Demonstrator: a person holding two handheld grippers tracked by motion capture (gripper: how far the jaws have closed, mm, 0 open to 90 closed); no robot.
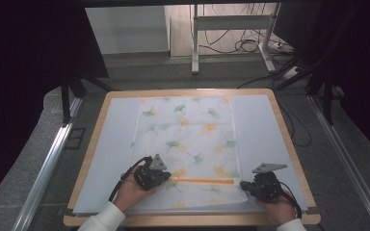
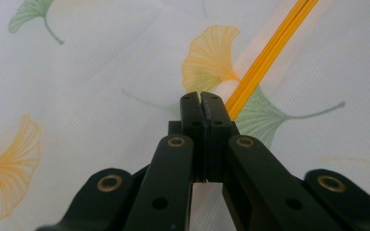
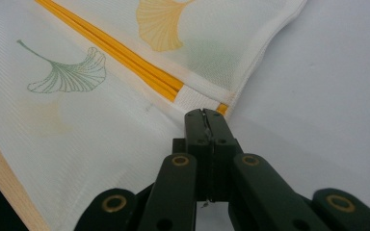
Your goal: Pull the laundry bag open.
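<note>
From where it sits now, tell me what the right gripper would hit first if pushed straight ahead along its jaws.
Probably the white mesh bag with ginkgo leaves, at the end of its orange zipper. The right gripper, jaws shut, points right at that spot, though whether it already touches is unclear.

- The table (image 1: 289, 144) carries a sheet (image 1: 115, 144) that covers most of its top.
- The mesh bag (image 1: 188, 139) lies on the sheet at the middle and runs from 12 o'clock toward 6.
- The zipper (image 1: 204, 181) crosses the bag near its 6 o'clock end, running from 9 to 3.
- The left gripper (image 1: 166, 177) sits at the zipper's 9 o'clock end.
- The right gripper (image 1: 243, 185) sits at its 3 o'clock end, at the bag's edge.
</note>
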